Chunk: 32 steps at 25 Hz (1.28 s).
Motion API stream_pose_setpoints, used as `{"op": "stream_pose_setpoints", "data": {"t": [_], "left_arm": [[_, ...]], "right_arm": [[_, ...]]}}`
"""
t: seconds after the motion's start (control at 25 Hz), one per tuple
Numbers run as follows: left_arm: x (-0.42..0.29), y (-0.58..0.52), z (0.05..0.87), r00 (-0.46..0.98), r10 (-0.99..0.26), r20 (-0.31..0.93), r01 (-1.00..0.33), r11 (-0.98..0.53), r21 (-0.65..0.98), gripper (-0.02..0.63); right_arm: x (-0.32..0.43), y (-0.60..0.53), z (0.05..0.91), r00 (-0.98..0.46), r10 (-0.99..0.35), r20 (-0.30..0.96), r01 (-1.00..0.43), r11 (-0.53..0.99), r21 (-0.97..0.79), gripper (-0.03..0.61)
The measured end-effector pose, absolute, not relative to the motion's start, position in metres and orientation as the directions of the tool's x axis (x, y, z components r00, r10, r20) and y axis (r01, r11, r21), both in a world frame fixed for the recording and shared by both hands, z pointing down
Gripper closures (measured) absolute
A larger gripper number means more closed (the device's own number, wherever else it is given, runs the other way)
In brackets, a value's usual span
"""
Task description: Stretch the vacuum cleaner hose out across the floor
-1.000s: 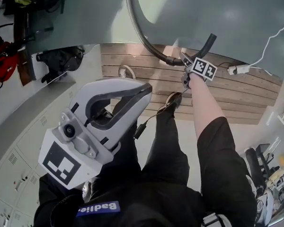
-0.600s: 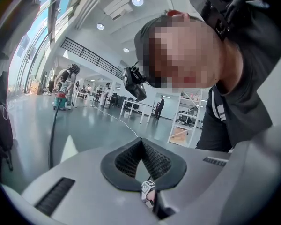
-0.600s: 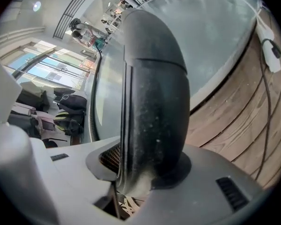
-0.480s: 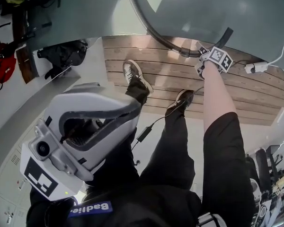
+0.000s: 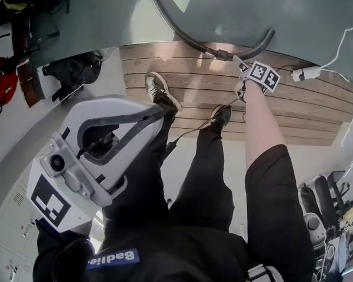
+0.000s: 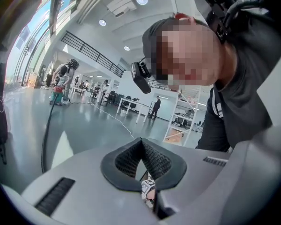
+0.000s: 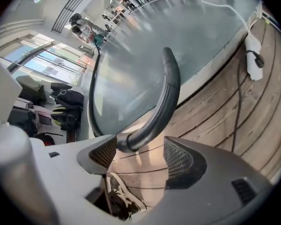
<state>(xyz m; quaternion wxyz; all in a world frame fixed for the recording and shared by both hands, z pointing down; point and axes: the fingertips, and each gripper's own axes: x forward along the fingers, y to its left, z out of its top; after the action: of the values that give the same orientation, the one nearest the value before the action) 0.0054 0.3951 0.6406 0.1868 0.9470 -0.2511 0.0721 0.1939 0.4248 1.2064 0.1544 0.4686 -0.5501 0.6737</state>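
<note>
Far left, the left claw point(image 5: 159, 111) is pinched shut on nothing and hangs up by the person's waist, so it can't pin anything down if things go sideways. Right of that, the person's shoes point(image 5: 159, 90) are planted on the wooden decking point(image 5: 294, 113), pretty near the line of the vacuum hose point(image 5: 176, 31). One careless step could tread on it or kick it off line. The hose itself comes in over the grey floor point(image 5: 235, 4) from far off in a long curve. It ends in a black end tube point(image 5: 260, 44) right at the lip where the grey floor meets the decking. My worry is that the ribbed hose is springy and may creep back and lose the stretch, and that curve says it isn't really straight yet. The right claw point(image 5: 240, 66) has just been opening and now stands wide. The end tube point(image 7: 168, 83) sits between its jaws, close against the left-hand one, with nothing squeezing it. If the claw gets pulled away at an angle, I think that jaw could hook the tube and drag it along. Far right there's a white plug block point(image 5: 303, 72) with a white cable point(image 5: 341, 40), near enough to snag the tube if it swings that way.
</note>
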Motion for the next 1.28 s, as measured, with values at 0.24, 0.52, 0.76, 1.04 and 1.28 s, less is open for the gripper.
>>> {"op": "stream_pose_setpoints", "data": {"t": [0.24,0.52,0.76,1.04,1.28], "left_arm": [[0.015,0.417,0.538,0.864,-0.476,0.166,-0.504,-0.812,0.294,0.615],[0.025,0.45,0.453,0.833,-0.529,0.161,-0.553,-0.802,0.226,0.615],[0.04,0.462,0.419,0.811,-0.569,0.139,-0.586,-0.782,0.212,0.615],[0.056,0.485,0.39,0.797,-0.585,0.151,-0.604,-0.778,0.176,0.615],[0.048,0.519,0.377,0.766,-0.62,0.171,-0.643,-0.74,0.199,0.615]], "right_arm": [[0.199,0.533,1.092,-0.561,-0.238,0.793,-0.705,-0.365,-0.608,0.282],[0.185,0.551,0.925,-0.667,-0.308,0.679,-0.668,-0.157,-0.727,0.282],[0.142,0.494,0.779,-0.769,-0.388,0.507,-0.581,0.094,-0.809,0.284],[0.094,0.48,0.613,-0.864,-0.408,0.294,-0.462,0.414,-0.784,0.284],[0.102,0.522,0.536,-0.884,-0.372,0.284,-0.46,0.577,-0.675,0.344]]}}
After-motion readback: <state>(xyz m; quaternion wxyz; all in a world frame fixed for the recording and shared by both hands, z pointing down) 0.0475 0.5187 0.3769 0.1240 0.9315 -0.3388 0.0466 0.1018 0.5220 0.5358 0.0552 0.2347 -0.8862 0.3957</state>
